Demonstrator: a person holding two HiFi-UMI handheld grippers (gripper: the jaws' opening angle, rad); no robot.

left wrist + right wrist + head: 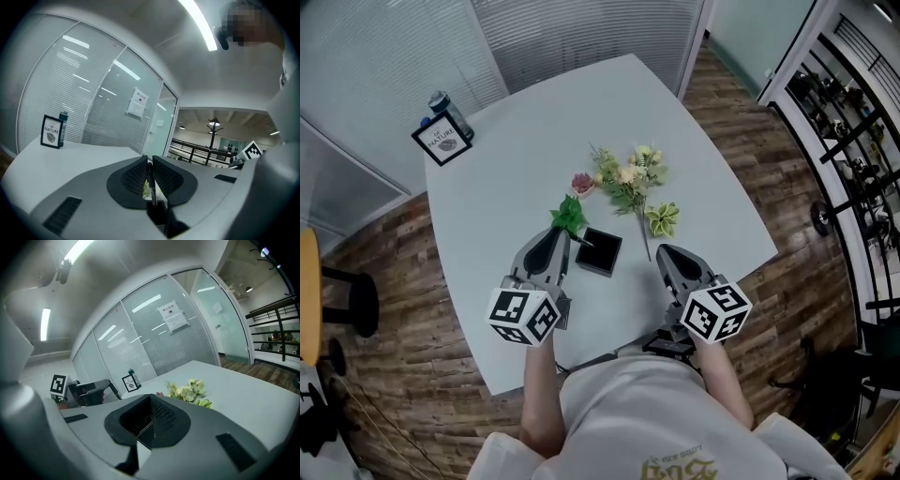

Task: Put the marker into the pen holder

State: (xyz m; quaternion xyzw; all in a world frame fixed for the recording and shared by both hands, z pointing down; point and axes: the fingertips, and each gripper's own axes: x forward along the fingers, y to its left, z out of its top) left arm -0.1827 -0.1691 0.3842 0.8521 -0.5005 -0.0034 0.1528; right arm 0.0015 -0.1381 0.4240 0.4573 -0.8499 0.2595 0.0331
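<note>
Marker (151, 183) gripped in left gripper (562, 236) fingers, near pen holder (600, 251) on tabletop (506, 169); right gripper (149, 401) fingers together, empty.

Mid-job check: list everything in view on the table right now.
Marker: one, black, clamped in the left gripper.
Pen holder: one, black, square, mid-table, just ahead of that gripper.
Flowers: one bunch, green, cream and pink, beyond the holder.
Framed sign: one, black-framed, far left corner.
Bottle: one, dark, behind the sign.
Table: one, white.
Left gripper: one, grey, shut on the marker.
Right gripper: one, grey, jaws shut, empty.
</note>
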